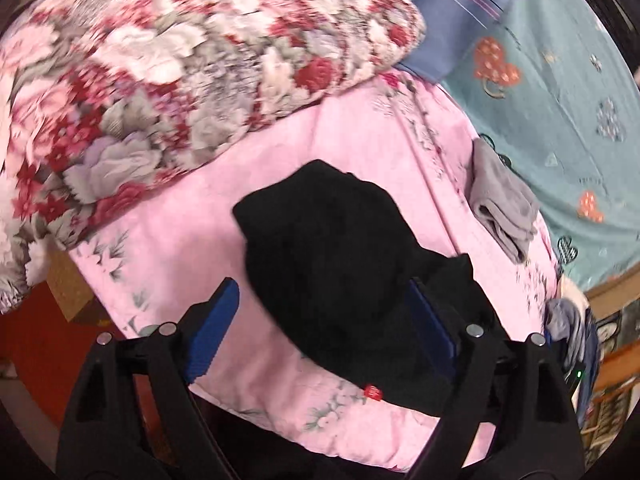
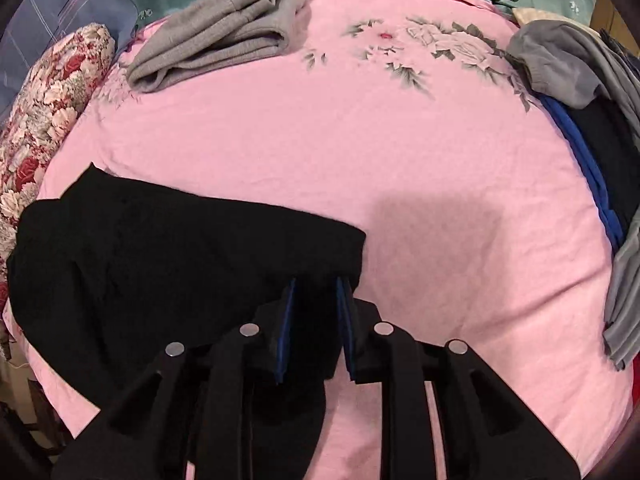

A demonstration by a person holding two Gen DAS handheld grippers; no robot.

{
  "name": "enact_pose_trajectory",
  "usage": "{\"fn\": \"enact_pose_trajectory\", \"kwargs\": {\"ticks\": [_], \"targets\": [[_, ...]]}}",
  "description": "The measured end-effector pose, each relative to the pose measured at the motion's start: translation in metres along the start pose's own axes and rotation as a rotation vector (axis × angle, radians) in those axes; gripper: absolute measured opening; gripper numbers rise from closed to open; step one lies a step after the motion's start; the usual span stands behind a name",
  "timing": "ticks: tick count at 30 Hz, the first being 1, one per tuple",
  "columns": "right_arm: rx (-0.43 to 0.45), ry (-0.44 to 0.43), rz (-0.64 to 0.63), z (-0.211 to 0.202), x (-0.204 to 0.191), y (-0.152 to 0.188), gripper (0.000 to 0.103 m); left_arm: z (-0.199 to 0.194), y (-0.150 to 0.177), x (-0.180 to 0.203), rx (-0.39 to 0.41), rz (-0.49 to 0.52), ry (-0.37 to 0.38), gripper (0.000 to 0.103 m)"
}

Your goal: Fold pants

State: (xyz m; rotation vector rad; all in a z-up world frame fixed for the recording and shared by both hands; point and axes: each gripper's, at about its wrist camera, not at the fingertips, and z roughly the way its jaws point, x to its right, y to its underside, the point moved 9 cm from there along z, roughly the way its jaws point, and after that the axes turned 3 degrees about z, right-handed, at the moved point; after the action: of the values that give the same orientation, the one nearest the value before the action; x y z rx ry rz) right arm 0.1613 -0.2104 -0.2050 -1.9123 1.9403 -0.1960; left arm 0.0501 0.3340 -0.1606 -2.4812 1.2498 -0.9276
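Note:
Black pants (image 1: pixel 332 264) lie bunched on the pink bed sheet (image 1: pixel 192 216). My left gripper (image 1: pixel 324 292) is open, its blue pads spread wide just above the near part of the pants, holding nothing. In the right wrist view the black pants (image 2: pixel 168 248) spread to the left, and my right gripper (image 2: pixel 316 292) is shut on their right edge, with black cloth pinched between the blue pads.
A folded grey garment (image 2: pixel 224 28) (image 1: pixel 500 204) lies at the far side of the sheet. A pile of grey, blue and dark clothes (image 2: pixel 592 120) sits at the right. A floral quilt (image 1: pixel 180 80) lies along the left. A teal blanket (image 1: pixel 560 100) lies behind.

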Motion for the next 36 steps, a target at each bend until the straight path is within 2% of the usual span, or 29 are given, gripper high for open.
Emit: {"fn": "enact_pose_trajectory", "kwargs": {"ticks": [4,8,10,11,12,15,17,19,20,21,22,23,27,30,36], "targets": [[0.03,-0.099,0.027,-0.03,-0.001,0.013,0.023,0.028,0.011,-0.011,-0.098,-0.085,0.016,0.086],[0.06,-0.146,0.027,-0.059,-0.002,0.026,0.024,0.064,0.035,-0.008,-0.217,-0.12,0.039,0.086],[0.072,-0.147,0.027,-0.068,-0.002,0.029,0.024,0.066,0.032,-0.003,-0.194,-0.087,0.011,0.088],[0.076,-0.151,0.034,-0.072,-0.002,0.031,0.024,0.071,0.031,-0.001,-0.205,-0.086,0.021,0.089],[0.076,-0.157,0.042,-0.074,-0.002,0.033,0.025,0.074,0.029,0.001,-0.202,-0.084,0.032,0.095],[0.059,-0.188,0.068,-0.073,-0.002,0.034,0.025,0.088,0.014,0.01,-0.198,-0.088,0.104,0.1],[0.047,-0.195,0.076,-0.072,-0.005,0.036,0.025,0.099,0.003,0.018,-0.193,-0.096,0.17,0.1],[0.037,-0.192,0.077,-0.071,-0.007,0.038,0.025,0.106,-0.005,0.022,-0.169,-0.093,0.196,0.099],[0.036,-0.191,0.077,-0.072,-0.008,0.04,0.025,0.108,-0.007,0.023,-0.159,-0.086,0.187,0.087],[0.037,-0.187,0.075,-0.073,-0.009,0.041,0.025,0.11,-0.007,0.022,-0.156,-0.078,0.158,0.056],[0.035,-0.178,0.071,-0.073,-0.01,0.043,0.025,0.113,-0.006,0.021,-0.16,-0.05,0.111,0.038],[0.032,-0.172,0.071,-0.073,-0.012,0.044,0.025,0.115,-0.003,0.022,-0.17,-0.037,0.112,0.023],[0.005,-0.151,0.063,-0.067,-0.021,0.046,0.025,0.094,-0.001,0.03,-0.099,0.025,0.118,0.021],[-0.012,-0.15,0.015,-0.063,-0.045,0.042,0.025,0.062,-0.003,0.049,-0.042,0.067,0.205,0.02],[-0.065,-0.259,-0.175,-0.048,-0.147,0.017,0.025,0.032,-0.003,0.085,-0.007,0.13,0.317,0.02]]}}
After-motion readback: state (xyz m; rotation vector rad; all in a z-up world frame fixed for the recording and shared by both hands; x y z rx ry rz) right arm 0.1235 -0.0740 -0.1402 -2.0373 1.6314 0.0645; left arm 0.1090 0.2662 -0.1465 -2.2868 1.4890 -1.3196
